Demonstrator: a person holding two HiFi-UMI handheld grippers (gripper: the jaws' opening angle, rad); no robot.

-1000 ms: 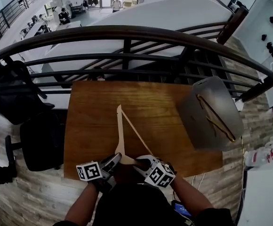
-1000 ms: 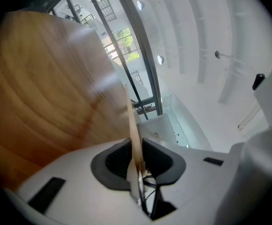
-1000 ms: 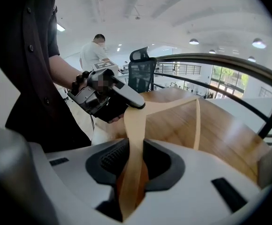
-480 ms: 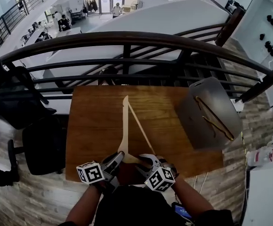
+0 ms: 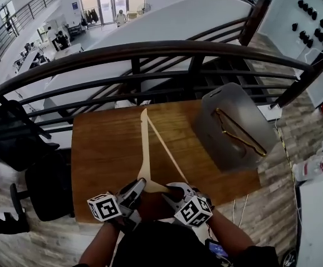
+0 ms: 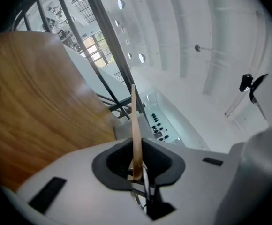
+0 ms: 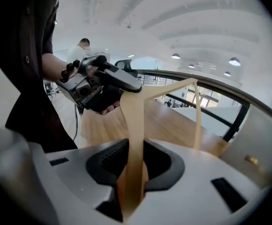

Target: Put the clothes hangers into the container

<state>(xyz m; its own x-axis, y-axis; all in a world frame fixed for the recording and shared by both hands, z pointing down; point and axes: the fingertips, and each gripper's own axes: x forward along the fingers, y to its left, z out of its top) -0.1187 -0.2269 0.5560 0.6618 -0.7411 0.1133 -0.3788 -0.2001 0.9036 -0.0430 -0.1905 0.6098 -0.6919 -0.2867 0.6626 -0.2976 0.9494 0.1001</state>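
A pale wooden hanger (image 5: 145,149) is held up over the near part of the wooden table (image 5: 100,149), with its far tip pointing away from me. My left gripper (image 5: 137,189) is shut on its near end, where the hanger (image 6: 136,125) shows edge-on between the pads. My right gripper (image 5: 172,192) grips the same end from the right. Its jaws have just been closing, and the hanger's arm (image 7: 135,125) runs between them. The grey container (image 5: 217,128) lies tilted at the table's right, with another hanger (image 5: 240,132) inside.
A dark curved railing (image 5: 150,52) runs just behind the table's far edge, with a drop to a lower floor beyond it. A black chair (image 5: 44,188) stands left of the table. A hand holding the left gripper (image 7: 98,84) shows in the right gripper view.
Both grippers have risen with the hanger. Its far tip has swung up and away from me, so it now lies straighter across the table.
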